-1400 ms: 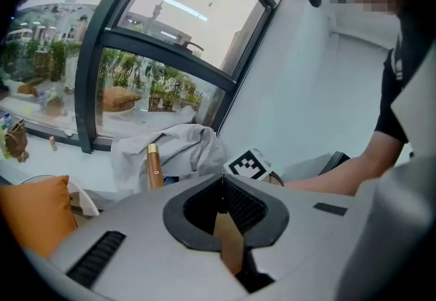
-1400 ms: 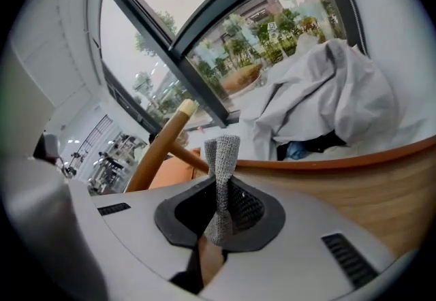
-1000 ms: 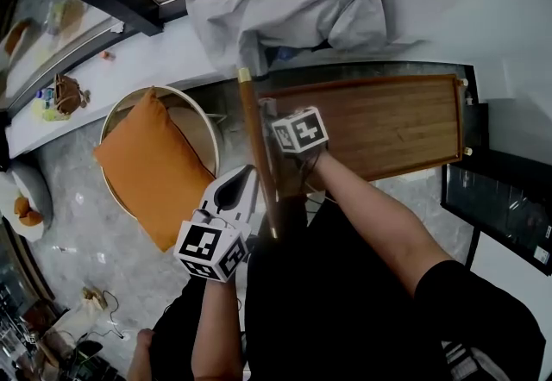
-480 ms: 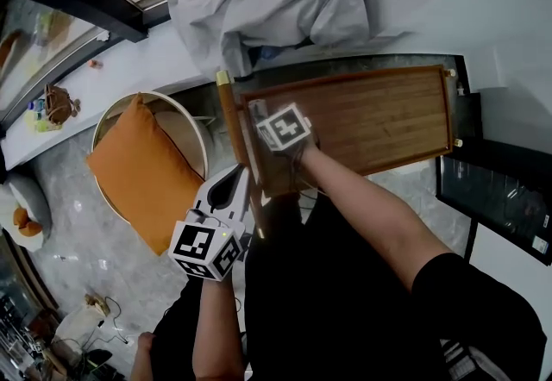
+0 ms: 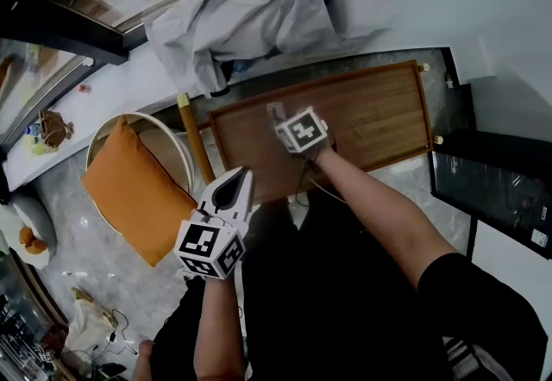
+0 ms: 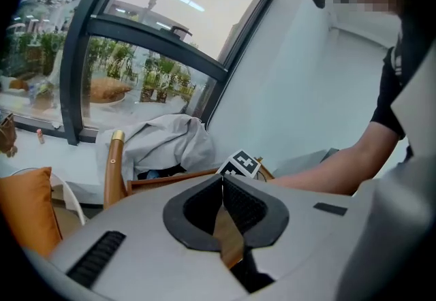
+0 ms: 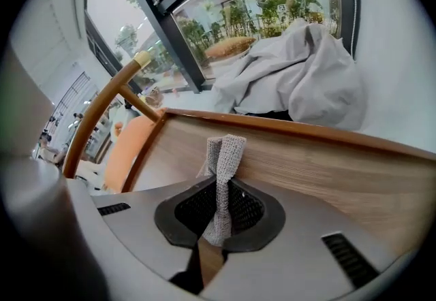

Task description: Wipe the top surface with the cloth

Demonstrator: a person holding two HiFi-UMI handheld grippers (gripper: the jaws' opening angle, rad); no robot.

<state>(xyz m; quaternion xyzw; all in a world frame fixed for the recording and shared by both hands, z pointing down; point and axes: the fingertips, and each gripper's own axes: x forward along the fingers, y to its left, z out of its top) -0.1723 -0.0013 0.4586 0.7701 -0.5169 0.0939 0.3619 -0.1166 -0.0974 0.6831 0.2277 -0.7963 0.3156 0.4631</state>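
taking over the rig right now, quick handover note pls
Right claw: shut on the grey cloth, over the left half of the wooden top.
Left claw: shut, empty, held off the top near the orange cushion.
Done: the cloth is gripped and at the surface. How much is already wiped does not show.
Left: sweep the cloth over the whole top, right half included.
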